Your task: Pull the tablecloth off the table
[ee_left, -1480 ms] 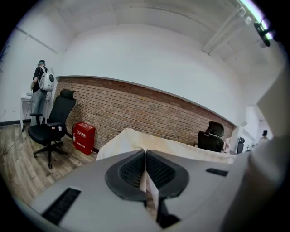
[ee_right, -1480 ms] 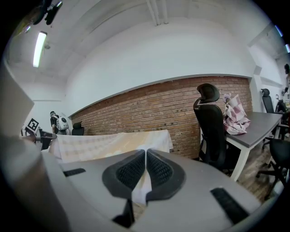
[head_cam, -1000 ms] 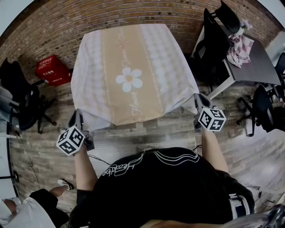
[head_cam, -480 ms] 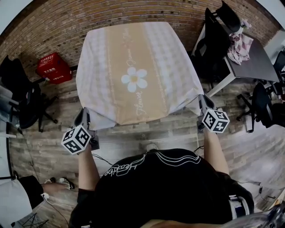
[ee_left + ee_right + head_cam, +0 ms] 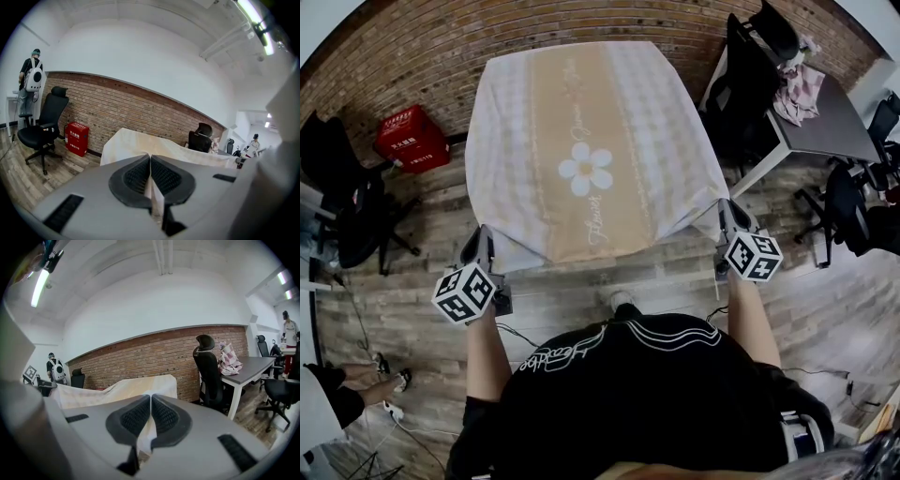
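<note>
Brick wall (image 5: 412, 47) backs the tablecloth (image 5: 581, 141) over seemingly wooden floor (image 5: 562, 292).

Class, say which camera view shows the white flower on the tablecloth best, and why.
The head view: it looks down on the tablecloth, with the white flower plain on its tan centre stripe. Both gripper views see the cloth low and side-on, pinched in the left claw and right claw; no flower shows.
</note>
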